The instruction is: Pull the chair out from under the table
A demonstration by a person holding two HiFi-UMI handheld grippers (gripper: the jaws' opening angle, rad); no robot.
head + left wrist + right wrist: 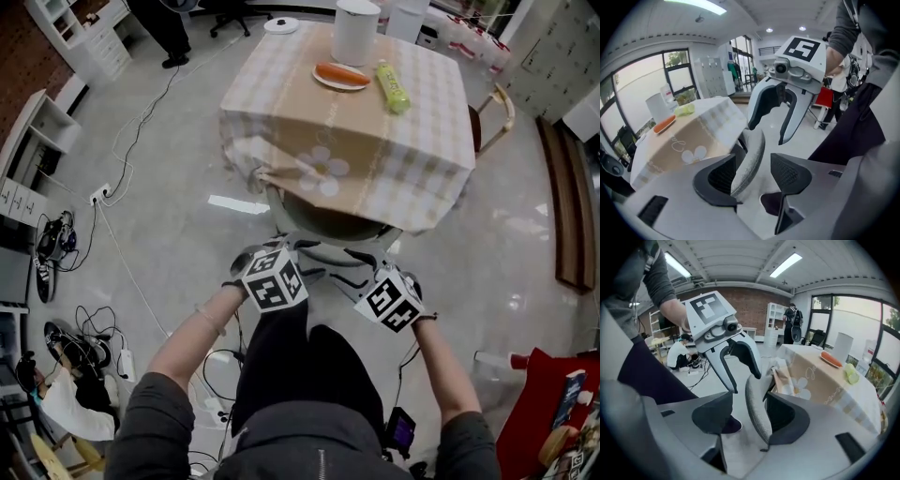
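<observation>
The left gripper (752, 176) and the right gripper (750, 418) both stand released, jaws spread. Each straddles the top rim of the chair's back (751, 157). In either gripper view the rim lies close to one pad with a clear gap to the other, so nothing is clamped yet. The chair (328, 230) sits tucked under the table (441, 192), directly in front of the person, with only its back and a strip of seat showing past the near edge.

The step in hand looks like taking hold of the back at two points, side by side. Next, I judge, both pairs of jaws must close firmly on the rim and then draw evenly toward the person, so the chair neither swivels nor snags the hanging cloth.

The back is a thin curved shell in grey speckled fabric with a rounded edge, which probably gives the ribbed black pads good purchase. The cloth (281, 103) is soft, checked at the sides, with a tan centre band and a white flower print, and it droops in folds. On it are a plate (342, 80) holding something orange, a green bottle (392, 87) lying down, and a white cylinder (356, 33). The floor (187, 234) is pale and glossy.
</observation>
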